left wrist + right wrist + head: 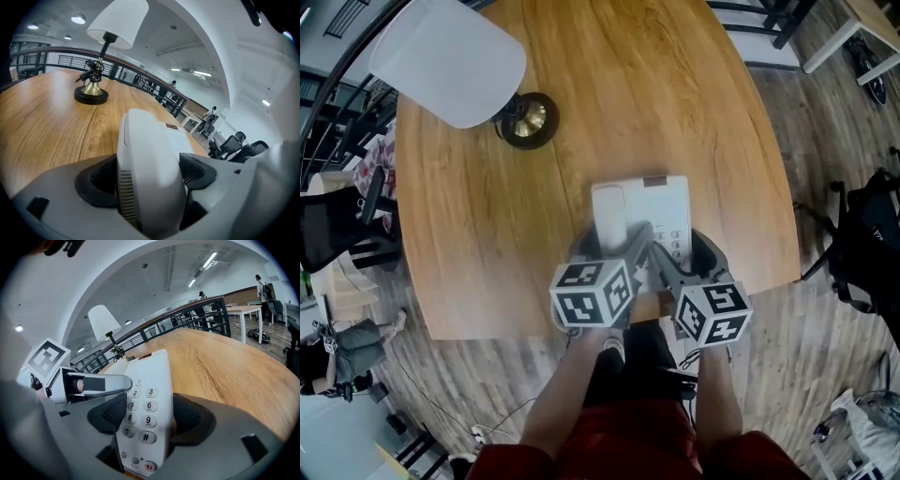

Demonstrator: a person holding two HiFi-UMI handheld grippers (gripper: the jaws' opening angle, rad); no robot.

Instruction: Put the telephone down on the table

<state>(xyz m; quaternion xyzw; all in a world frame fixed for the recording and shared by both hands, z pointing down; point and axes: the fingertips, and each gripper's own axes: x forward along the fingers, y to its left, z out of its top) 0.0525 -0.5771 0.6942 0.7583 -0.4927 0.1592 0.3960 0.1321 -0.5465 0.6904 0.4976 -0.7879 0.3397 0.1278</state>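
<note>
Seen from the head view, a white-shaded lamp (459, 56) stood at about 10 o'clock from the telephone (642, 208). The telephone sat at the 6 o'clock edge of the wooden table (675, 84), with both grippers on its near end. That view did not show the jaws' hold, nor whether the telephone rested on the wood or hung just above it. The left gripper (602, 248) was on the telephone's 9 o'clock side. Its own view showed what the head view hid: the jaws were part-way spread and pressed against the two flanks of the white handset (147, 164), whose ribbed end filled the gap. The lamp stood beyond at 11 o'clock. The right gripper (680, 253) was on the 3 o'clock side. Only its view showed the keypad (140, 413), with digits, a hash key and a red button. The dark pads were closed on both edges of the telephone's body there, and bare tabletop ran off toward 2 o'clock.
</note>
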